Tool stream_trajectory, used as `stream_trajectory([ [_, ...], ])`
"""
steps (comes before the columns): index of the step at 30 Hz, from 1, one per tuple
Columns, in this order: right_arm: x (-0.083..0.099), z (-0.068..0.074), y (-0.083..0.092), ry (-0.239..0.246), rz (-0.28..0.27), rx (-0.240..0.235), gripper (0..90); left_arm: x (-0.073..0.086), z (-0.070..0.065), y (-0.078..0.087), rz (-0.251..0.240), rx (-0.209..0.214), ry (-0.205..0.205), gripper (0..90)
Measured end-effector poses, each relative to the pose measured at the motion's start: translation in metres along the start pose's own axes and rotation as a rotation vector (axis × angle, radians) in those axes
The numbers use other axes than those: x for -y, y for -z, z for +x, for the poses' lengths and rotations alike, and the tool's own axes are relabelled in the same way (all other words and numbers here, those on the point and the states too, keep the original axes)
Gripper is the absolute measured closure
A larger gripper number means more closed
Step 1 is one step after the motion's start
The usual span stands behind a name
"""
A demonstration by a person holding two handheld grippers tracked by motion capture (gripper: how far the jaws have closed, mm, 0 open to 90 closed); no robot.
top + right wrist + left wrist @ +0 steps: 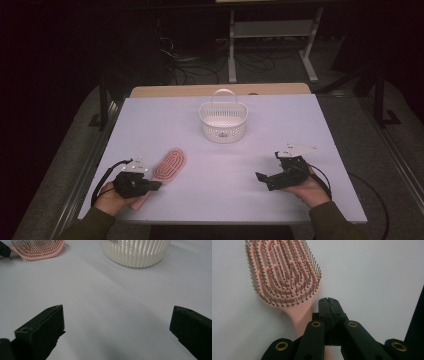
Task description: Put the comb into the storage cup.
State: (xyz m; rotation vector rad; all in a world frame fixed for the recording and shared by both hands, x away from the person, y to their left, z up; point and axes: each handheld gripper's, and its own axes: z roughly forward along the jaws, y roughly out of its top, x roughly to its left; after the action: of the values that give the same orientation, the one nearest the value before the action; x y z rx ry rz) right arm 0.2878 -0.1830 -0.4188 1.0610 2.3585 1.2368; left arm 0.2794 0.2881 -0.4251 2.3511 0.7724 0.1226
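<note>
Left gripper view: the left gripper [329, 301], jaws pressed together, sits over the pink hairbrush [284, 277] handle (bristles up). The right gripper [117, 325] gapes wide above bare table [112, 297].

Dim lab or test room, white table [300, 130], cables on floor [200, 65], metal stand legs [232, 50]

Pink hairbrush [169, 165] at approx 7 o'clock on the table: salmon-pink body w/ looped open ribs, rows of thin brownish bristles [284, 277] w/ darker tips. Left gripper [134, 183] matte black, brass-coloured rivets on its links, light grey plate on top. Right gripper [277, 176] at 4 o'clock, same black, same pale grey plate. Basket [223, 122] at 12 o'clock: cream-white, vertical slat pattern round the wall, dotted holes in the base. Table [225, 170] top pale lilac-white, plain; tan wood edge at the far side. Sleeves olive green.
</note>
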Motion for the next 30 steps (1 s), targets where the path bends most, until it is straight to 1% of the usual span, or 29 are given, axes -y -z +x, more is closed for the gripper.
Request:
stream_trajectory([
  [7, 0.0, 0.0, 0.0, 0.0, 0.004, -0.001, 0.0, 0.002, 0.005, 0.003, 0.006, -0.024, 0.007, 90.0],
  [16, 0.0, 0.0, 0.0, 0.002, 0.006, -0.001, 0.0, 0.006, 0.011, 0.007, 0.004, -0.047, 0.028, 90.0],
  [20, 0.0, 0.0, 0.0, 0.001, 0.007, -0.001, 0.0, 0.01, 0.018, 0.009, -0.001, -0.066, 0.049, 90.0],
  [22, 0.0, 0.0, 0.0, 0.001, 0.007, -0.001, 0.0, 0.011, 0.02, 0.011, 0.002, -0.072, 0.051, 90.0],
  [23, 0.0, 0.001, -0.001, 0.0, 0.008, -0.001, 0.0, 0.013, 0.022, 0.012, -0.004, -0.08, 0.062, 90.0],
  [28, 0.0, 0.001, -0.001, 0.001, 0.009, -0.002, 0.0, 0.016, 0.025, 0.014, -0.011, -0.088, 0.075, 90.0],
  [30, 0.0, 0.001, -0.001, 0.002, 0.01, -0.002, 0.0, 0.015, 0.025, 0.014, -0.008, -0.09, 0.071, 90.0],
])
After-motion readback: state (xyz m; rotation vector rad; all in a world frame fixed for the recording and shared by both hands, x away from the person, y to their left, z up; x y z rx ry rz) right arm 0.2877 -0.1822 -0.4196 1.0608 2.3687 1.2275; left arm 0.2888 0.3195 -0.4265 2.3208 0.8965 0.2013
